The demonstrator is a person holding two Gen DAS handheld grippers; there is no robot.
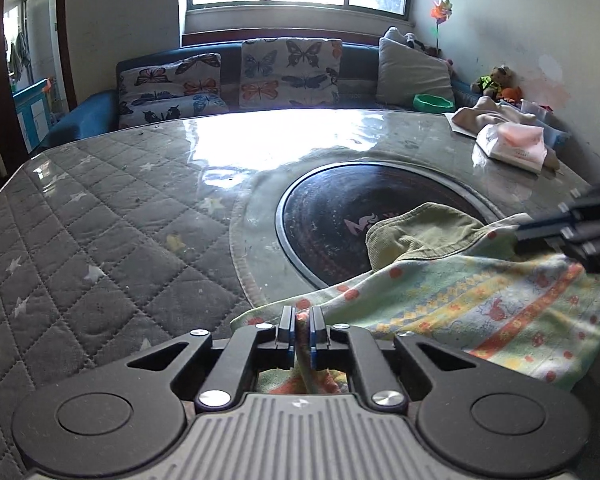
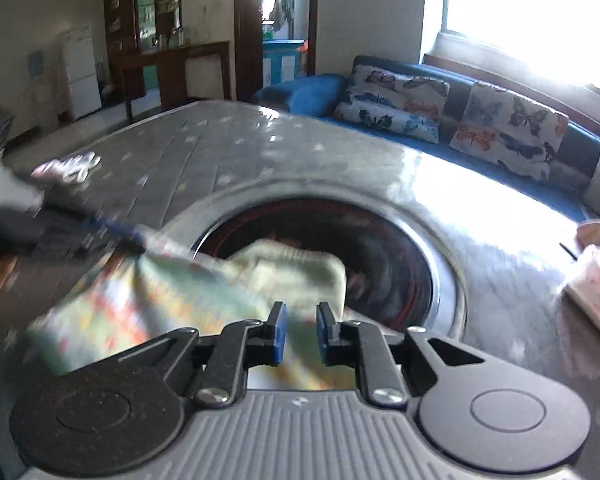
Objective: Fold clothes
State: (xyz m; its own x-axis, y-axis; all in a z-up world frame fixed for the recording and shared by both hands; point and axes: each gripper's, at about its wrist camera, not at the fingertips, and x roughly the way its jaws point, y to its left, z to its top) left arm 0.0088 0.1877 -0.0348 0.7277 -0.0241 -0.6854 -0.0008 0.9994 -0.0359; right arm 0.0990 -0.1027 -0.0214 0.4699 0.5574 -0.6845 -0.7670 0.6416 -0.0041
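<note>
A small child's garment (image 1: 480, 304), pale green with orange and yellow print and an olive ribbed part (image 1: 420, 232), lies bunched on the table, partly over the dark round inset (image 1: 324, 216). My left gripper (image 1: 302, 312) is shut on the garment's near-left edge, with a fold of cloth pinched between its blue pads. My right gripper (image 2: 302, 308) hovers over the blurred garment (image 2: 140, 304). Its jaws stand a little apart, and cloth shows through the gap without being pressed. In the left wrist view the right gripper (image 1: 518, 236) sits at the garment's right edge. The left gripper (image 2: 138, 242) shows blurred in the right wrist view.
The table has a grey quilted cover (image 1: 100, 240) under a glossy sheet. At its far right lie a tissue pack (image 1: 512, 144) and a folded beige cloth (image 1: 488, 114). A small pinkish item (image 2: 70, 168) lies at the far left. Behind stands a sofa with butterfly cushions (image 1: 292, 72).
</note>
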